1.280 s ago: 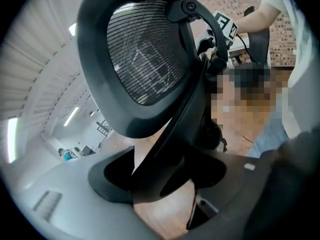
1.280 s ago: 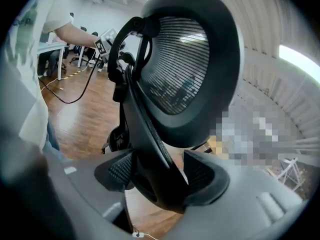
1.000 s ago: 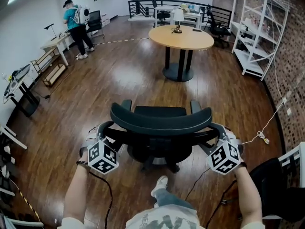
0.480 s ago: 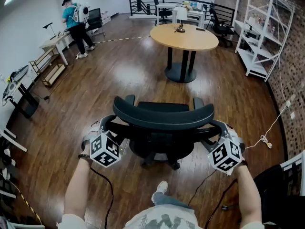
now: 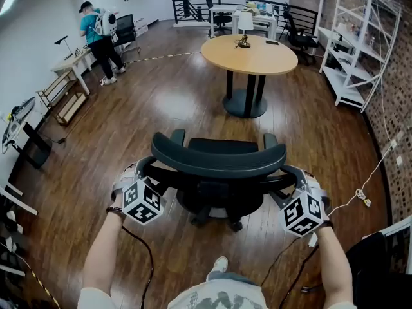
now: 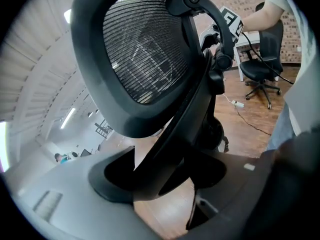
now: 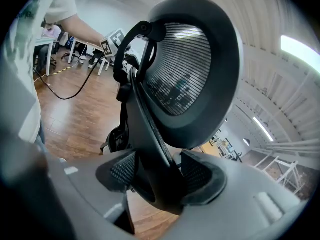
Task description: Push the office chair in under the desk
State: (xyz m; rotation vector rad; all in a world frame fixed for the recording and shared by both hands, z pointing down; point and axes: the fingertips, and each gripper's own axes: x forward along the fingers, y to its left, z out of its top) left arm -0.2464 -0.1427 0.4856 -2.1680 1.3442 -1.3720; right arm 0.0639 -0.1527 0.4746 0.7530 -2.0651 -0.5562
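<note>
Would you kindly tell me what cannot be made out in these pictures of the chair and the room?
The office chair: base and wheels mostly hidden under its seat, head view.
The round table: the things on it are too small to name, head view.
The white shelf: contents too small, head view.
The floor ahead: blocked by the mesh backrest, left gripper view.

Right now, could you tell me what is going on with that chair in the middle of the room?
A person stands behind the black office chair, a claw in each hand. The left claw is clamped on the backrest frame's left side; the right claw, whose jaws have just been closing, grips the right side. The chair stands on open floor, well short of the round table, not yet pushed in.
</note>
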